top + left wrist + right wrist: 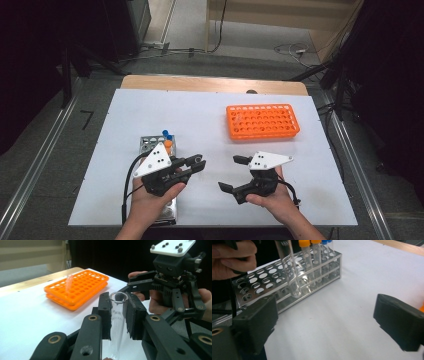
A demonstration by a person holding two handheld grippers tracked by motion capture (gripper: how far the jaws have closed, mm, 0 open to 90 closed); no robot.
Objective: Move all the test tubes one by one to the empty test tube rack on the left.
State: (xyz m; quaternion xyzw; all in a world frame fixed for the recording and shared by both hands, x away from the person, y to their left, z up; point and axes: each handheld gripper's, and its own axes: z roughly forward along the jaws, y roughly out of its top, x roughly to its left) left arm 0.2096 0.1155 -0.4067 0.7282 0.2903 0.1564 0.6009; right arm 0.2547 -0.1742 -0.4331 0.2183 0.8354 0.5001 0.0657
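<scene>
A clear glossy tube (117,315), shiny perforated metal rack (262,282), orange plastic rack (262,121), matt white tabletop (210,125).

The only print stands on the clear test tube (117,322) pinched in the left claw (118,315): in the left gripper view, small dark markings run just under its open rim, perhaps a graduation scale or a maker's mark, too blurred to read. Nothing else carries legible writing.
</scene>
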